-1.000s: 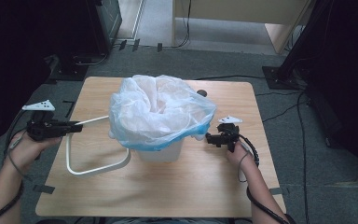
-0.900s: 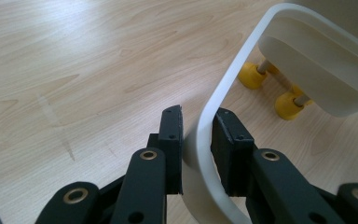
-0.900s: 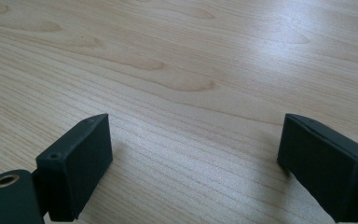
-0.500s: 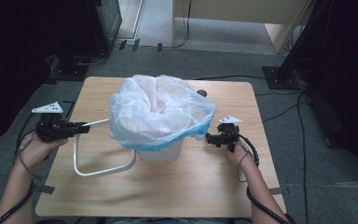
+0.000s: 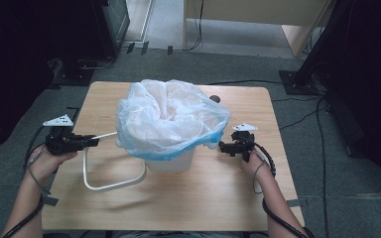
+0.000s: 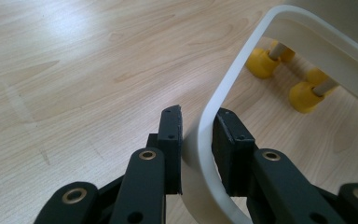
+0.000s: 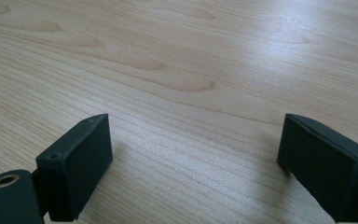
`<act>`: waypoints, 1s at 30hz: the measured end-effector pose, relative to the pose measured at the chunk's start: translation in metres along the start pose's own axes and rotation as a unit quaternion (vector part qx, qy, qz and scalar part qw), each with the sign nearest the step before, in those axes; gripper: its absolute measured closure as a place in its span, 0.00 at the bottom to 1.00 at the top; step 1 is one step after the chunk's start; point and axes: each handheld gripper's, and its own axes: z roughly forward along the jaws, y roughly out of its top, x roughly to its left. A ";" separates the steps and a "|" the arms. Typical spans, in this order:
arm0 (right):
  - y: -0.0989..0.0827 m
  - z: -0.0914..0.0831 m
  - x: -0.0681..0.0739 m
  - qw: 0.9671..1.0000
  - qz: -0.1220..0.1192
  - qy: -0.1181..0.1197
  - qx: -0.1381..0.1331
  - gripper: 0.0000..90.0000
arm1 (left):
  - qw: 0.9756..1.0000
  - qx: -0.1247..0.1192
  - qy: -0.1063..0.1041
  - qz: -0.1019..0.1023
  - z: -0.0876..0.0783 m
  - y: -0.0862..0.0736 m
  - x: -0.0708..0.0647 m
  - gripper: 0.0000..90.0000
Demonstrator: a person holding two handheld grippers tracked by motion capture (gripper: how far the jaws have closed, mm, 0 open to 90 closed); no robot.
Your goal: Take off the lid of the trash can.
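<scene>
Nearest the person, the left gripper (image 5: 92, 142) sits over the table's (image 5: 218, 198) left edge with its jaws pinched on the white frame (image 5: 110, 184), a rounded hoop whose near side lies toward the front-left of the table. In the left gripper view the frame (image 6: 242, 70) passes between the two pads, both touching it, and yellow feet (image 6: 260, 63) show beyond. The right gripper (image 5: 222, 147) hovers near the right edge, jaws wide apart and holding nothing.

Between them, mid-table, stands a white bin (image 5: 171, 161) with a pale plastic bag (image 5: 171, 119) billowing over its rim. The step in hand looks like readying the frame to fit over the bagged bin. Next would likely be lifting it level above the rim, the free gripper taking the far side.
</scene>
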 end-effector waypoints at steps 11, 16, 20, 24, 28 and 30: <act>0.000 0.000 0.000 1.000 0.001 0.000 -0.001 0.11 | 1.000 0.001 0.008 -0.005 0.014 -0.011 0.007 0.82; 0.000 0.000 0.000 1.000 0.001 0.000 0.000 0.11 | 1.000 -0.004 0.011 -0.005 0.018 -0.014 0.009 0.81; 0.000 0.000 0.000 1.000 0.001 0.000 -0.001 0.11 | 1.000 -0.006 0.006 -0.008 0.022 -0.017 0.013 0.82; 0.000 0.000 0.001 1.000 0.003 -0.002 -0.001 0.11 | 1.000 -0.001 0.007 -0.003 0.025 -0.019 0.015 0.82; 0.000 0.001 0.001 1.000 0.005 -0.002 0.000 0.11 | 1.000 -0.002 0.010 -0.003 0.027 -0.022 0.017 0.82; 0.000 0.001 0.001 1.000 0.005 -0.002 0.000 0.11 | 1.000 0.001 0.014 -0.004 0.029 -0.023 0.018 0.82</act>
